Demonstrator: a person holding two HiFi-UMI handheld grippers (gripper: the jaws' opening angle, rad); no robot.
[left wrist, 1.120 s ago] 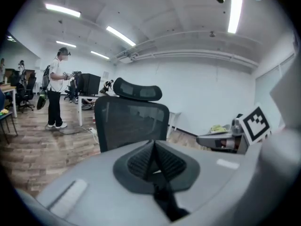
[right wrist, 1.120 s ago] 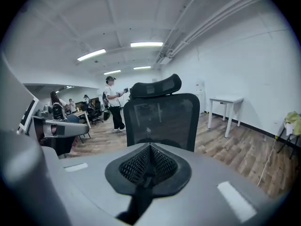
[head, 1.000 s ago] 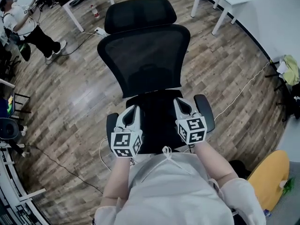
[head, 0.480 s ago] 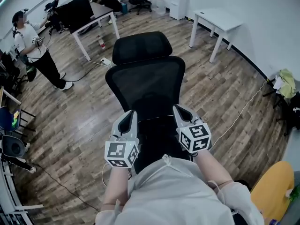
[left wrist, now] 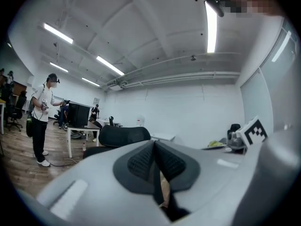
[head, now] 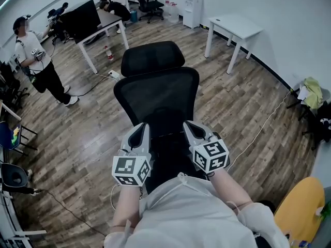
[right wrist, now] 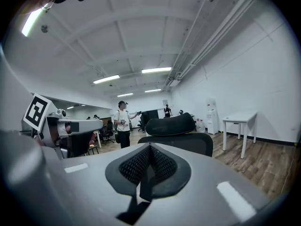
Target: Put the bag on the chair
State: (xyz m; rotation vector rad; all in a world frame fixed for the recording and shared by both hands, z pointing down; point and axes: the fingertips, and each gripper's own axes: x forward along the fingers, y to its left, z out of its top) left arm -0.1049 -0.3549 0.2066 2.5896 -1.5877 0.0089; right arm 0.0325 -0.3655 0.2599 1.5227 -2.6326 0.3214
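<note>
The black office chair (head: 155, 92) stands in the middle of the head view, with its headrest toward the top. Its dark seat (head: 168, 151) shows just below the backrest, between the two grippers. Whether the bag lies on that dark seat cannot be told. The left gripper (head: 138, 130), at lower centre-left, has its jaws pressed together with nothing between them, and so does the right gripper (head: 190, 128), at lower centre-right. They hover side by side above the seat, apart from each other. A standing person (head: 37, 61) is at the upper left and a white table (head: 232, 27) at the upper right, both on the wooden floor (head: 88, 133).
</note>
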